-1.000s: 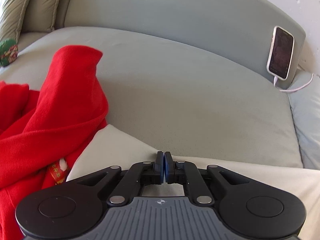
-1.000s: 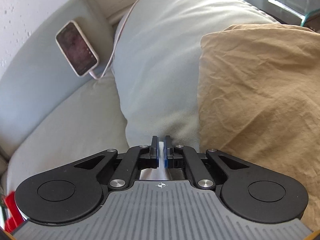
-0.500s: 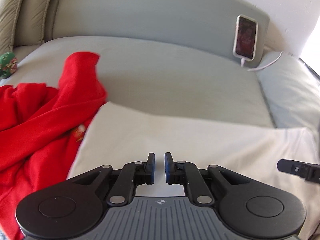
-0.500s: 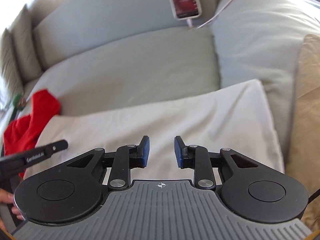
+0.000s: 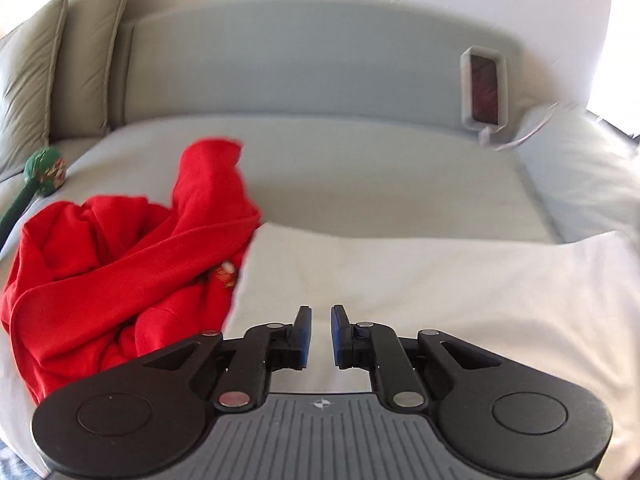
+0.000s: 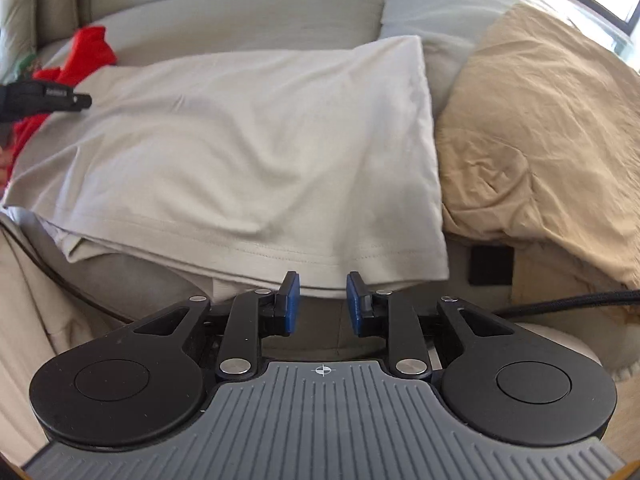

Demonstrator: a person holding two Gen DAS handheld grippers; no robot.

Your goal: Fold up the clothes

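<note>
Both grippers, shut a second ago with the right one pinching pale cloth, now stand parted and empty, and both views have swung round onto the sofa seat. Left gripper (image 5: 319,330): jaws slightly apart, nothing between them, hovering over the near-left part of the white garment (image 5: 440,280). Right gripper (image 6: 319,300): jaws apart, nothing between them, poised just short of the garment's hemmed near edge. White garment: spread ahead of both grippers, apparently doubled once, with a second layer showing under the hem; further folds look outstanding. Red garment (image 5: 120,264): crumpled heap ahead and left of the left gripper, touching the white garment's left edge, not yet folded. Tan cloth (image 6: 540,128): rumpled, right of the right gripper; whether it is clothing cannot be told. Phone (image 5: 484,88): propped far ahead, blurred. Green item (image 5: 42,170): far left, partly cut off, unidentifiable.
</note>
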